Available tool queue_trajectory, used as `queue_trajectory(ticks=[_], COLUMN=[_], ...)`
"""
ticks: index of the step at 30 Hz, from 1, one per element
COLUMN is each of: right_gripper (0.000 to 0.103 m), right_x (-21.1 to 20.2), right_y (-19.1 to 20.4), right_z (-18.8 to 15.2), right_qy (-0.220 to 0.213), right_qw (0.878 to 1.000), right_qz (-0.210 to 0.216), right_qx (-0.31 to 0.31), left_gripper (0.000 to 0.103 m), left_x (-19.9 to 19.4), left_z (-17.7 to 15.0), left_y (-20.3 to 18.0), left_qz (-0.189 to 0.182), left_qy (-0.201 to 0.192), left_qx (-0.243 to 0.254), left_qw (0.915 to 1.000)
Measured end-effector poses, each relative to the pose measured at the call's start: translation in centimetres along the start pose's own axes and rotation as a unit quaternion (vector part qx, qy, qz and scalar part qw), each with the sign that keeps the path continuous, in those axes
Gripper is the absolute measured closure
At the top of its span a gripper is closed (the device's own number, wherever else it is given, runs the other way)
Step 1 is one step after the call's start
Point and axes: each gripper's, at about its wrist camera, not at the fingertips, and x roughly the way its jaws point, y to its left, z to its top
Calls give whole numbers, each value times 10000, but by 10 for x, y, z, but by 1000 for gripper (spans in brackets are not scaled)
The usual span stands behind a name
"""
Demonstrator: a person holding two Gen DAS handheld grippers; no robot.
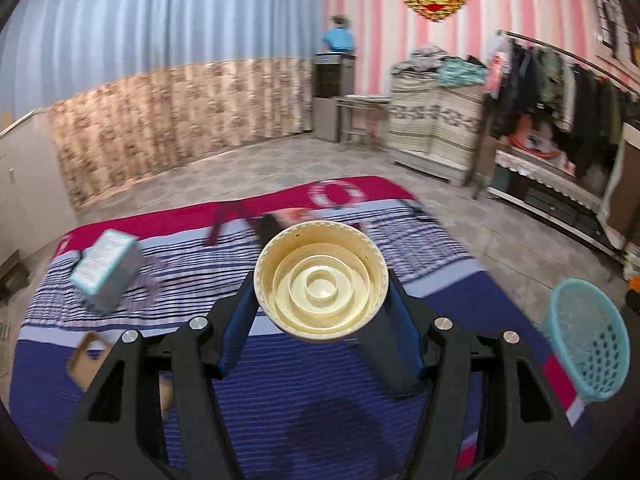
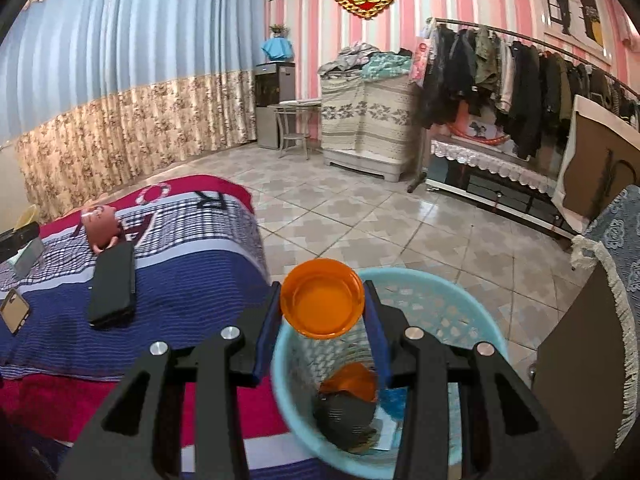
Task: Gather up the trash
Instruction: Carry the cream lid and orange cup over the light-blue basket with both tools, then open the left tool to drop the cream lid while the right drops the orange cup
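**Right wrist view: orange cap over the basket, cream cap over the bed**

Right wrist view: right gripper (image 2: 322,308) clenched on an orange cap (image 2: 322,303), open side toward the camera, blue-padded fingers (image 2: 269,330) pressing its rim from both sides. Held directly above a light-blue plastic basket (image 2: 476,320) standing on the tiled floor just beside the bed (image 2: 192,292). Inside the basket: another orange piece (image 2: 352,382), a dark crumpled lump (image 2: 344,420), and something blue and papery at the bottom, hard to identify.

Left wrist view: left gripper (image 1: 320,304) grasping a wide cream-coloured cap (image 1: 320,282), hollow side facing the camera, gripped at both edges. Held above the striped bedcover, with the same basket at the right edge, apart from the cap. On the bed, blurred: a pale teal box (image 1: 106,274).
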Motion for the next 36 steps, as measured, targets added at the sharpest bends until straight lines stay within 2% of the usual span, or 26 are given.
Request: queue_trajectory(ticks=[8,12,15,22,26,32,35,36], right_gripper=[63,63,63,63,63,63,63,63], right_x=[1,3,4,9,13,6,8,8], right_y=[-70,-96,-119,-121,-120,-127,-127,-127], right_z=[-6,-11,-18,-20,-20,-23,-23,-23], right_qy=[28,42,37,25,103,69,99,98], right_qw=[9973,9944,9900,9877,9871,9842,9842,9846], right_qz=[-513,-827,-944,-1100,-1120,-1203,-1187,-1181], right_qx=[517,655,1045,1114,1137,1297,1309,1284], left_gripper=[43,43,43,43,43,43,42,34], left_x=[-1,-2,1,2,6,14,18,19], left_z=[-7,-14,-20,-34,-41,-47,-47,-47], left_y=[-98,-146,-183,-259,-289,-314,-320,-321], left_qz=[-743,-1098,-1339,-1861,-2031,-2247,-2238,-2217], left_qy=[-7,-53,21,82,98,160,180,195], left_qx=[542,882,1129,1665,1961,2165,2236,2252], left_qw=[9958,9900,9845,9683,9593,9499,9485,9486])
